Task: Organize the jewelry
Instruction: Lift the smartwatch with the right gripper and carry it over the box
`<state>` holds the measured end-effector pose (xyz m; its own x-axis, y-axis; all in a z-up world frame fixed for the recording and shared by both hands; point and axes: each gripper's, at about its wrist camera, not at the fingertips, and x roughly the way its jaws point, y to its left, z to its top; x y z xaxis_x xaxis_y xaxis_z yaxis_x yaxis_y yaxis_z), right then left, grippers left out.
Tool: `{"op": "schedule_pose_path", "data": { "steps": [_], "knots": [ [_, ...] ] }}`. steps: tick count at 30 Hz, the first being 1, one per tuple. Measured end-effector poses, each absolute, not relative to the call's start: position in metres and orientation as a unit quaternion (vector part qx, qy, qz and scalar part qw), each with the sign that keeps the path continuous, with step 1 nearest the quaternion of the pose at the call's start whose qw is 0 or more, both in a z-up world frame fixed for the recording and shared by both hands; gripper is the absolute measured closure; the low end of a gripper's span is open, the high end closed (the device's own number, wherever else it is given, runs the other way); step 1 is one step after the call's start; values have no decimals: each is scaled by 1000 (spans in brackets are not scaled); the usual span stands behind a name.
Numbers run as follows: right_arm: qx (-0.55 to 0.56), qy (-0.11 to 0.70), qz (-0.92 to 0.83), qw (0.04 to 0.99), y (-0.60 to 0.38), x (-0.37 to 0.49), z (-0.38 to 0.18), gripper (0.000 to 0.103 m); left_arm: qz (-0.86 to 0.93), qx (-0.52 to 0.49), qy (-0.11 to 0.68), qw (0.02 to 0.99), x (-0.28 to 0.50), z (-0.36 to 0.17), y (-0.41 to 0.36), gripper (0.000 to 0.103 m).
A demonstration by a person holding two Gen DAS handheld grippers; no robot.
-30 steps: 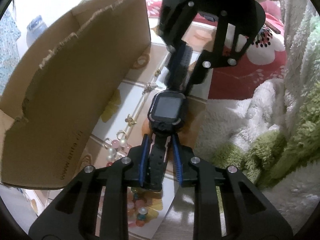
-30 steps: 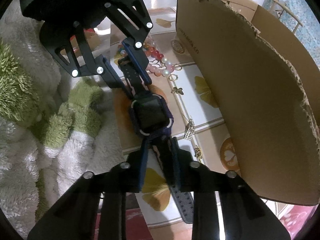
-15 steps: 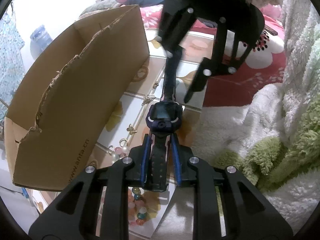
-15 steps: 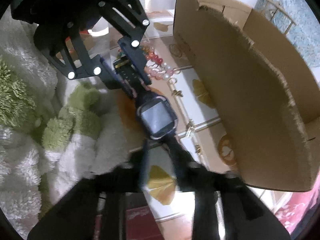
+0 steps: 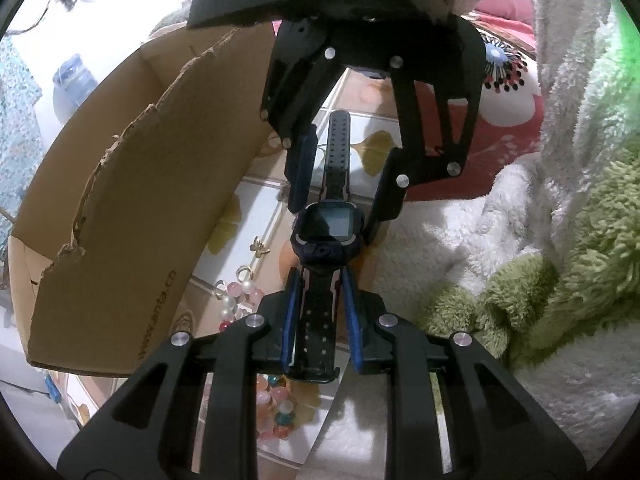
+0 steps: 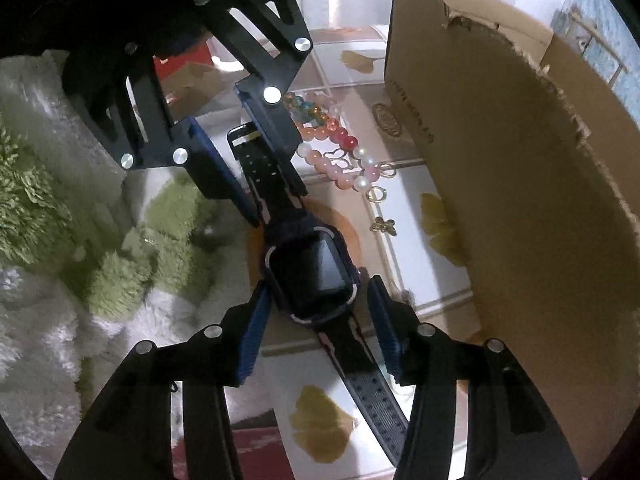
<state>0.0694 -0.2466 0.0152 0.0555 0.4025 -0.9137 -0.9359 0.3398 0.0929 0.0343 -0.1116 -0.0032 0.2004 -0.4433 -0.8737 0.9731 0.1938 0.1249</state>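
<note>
Since a second ago: right gripper [image 6: 318, 338] let go of strap, jaws just been opening, now spread wide either side of watch [image 6: 312, 276] with gaps both sides, pads not pressing. Left gripper [image 5: 322, 316] clamped on other strap end, blue pads tight against it; watch face [image 5: 329, 224] up, stretched between the two grippers, free strap [image 5: 338, 148] running on past right gripper's fingers. Watch held above tiled tabletop [image 5: 256, 216], roughly along its edge where fluffy white blanket [image 5: 460, 240] with green patches begins. Torn cardboard box [image 5: 132, 208] standing on far side of tabletop, open top ragged. Between box and watch, lying on tiles: bead bracelets [image 6: 332, 148] in pink, pearl and mixed colours, gold rings [image 6: 376, 194] touching the pearl beads, small gold flower charm [image 6: 384, 225] a little apart. Red floral cloth [image 5: 500, 92] beyond tabletop's end. Cannot tell whether watch touches the tiles.
</note>
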Motion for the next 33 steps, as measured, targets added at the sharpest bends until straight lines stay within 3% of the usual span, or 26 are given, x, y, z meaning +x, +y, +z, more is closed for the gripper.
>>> {"op": "schedule_pose_path", "data": {
  "steps": [4, 15, 33],
  "knots": [
    [-282, 469, 501, 670, -244, 67, 13, 59, -519, 369, 361, 681, 36, -5, -109, 83],
    [-307, 432, 437, 727, -245, 42, 35, 59, -506, 397, 315, 698, 18, 11, -112, 83],
    [-423, 300, 258, 815, -264, -17, 164, 60, -457, 494, 71, 736, -12, 116, -132, 82]
  ]
}}
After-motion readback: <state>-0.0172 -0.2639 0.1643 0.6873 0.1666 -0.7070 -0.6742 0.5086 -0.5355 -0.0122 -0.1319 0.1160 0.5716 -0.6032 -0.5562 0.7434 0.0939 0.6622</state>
